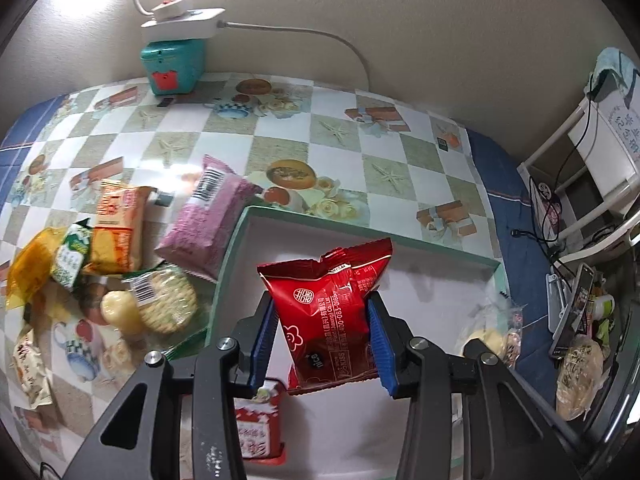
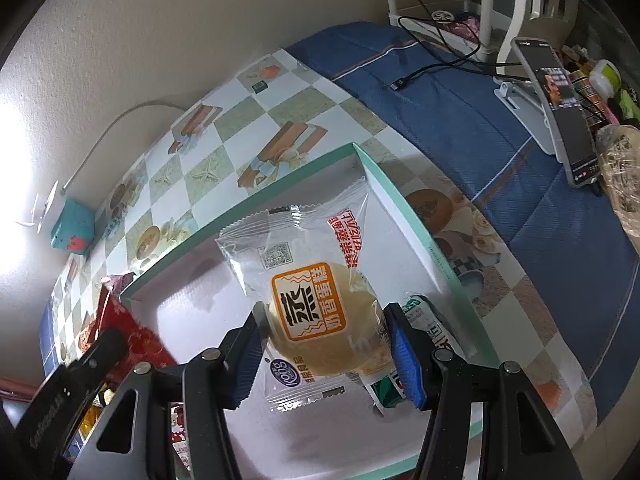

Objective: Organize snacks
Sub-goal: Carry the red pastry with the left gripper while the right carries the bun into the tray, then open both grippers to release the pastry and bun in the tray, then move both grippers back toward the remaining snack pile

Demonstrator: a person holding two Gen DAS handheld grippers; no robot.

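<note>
two grippers each hold a snack over the shallow box (image 1: pixel 440 242), a rectangular tray with a mint-green rim and white floor. the left gripper (image 1: pixel 322 340) has its ribbed blue pads pressed on a glossy red foil packet (image 1: pixel 328 312) with crimped ends, printed "nice" and "400-083-0868". the right gripper (image 2: pixel 326 354) clamps a clear crinkly wrapper around a round pale cake (image 2: pixel 316 312), with an orange label, a qr code and "kong". a green-and-white packet (image 2: pixel 432 332) lies beneath it in the box. more snacks, a pink pillow pack (image 1: pixel 204 216) among them, sit left on the checked oilcloth (image 1: pixel 340 140).
</note>
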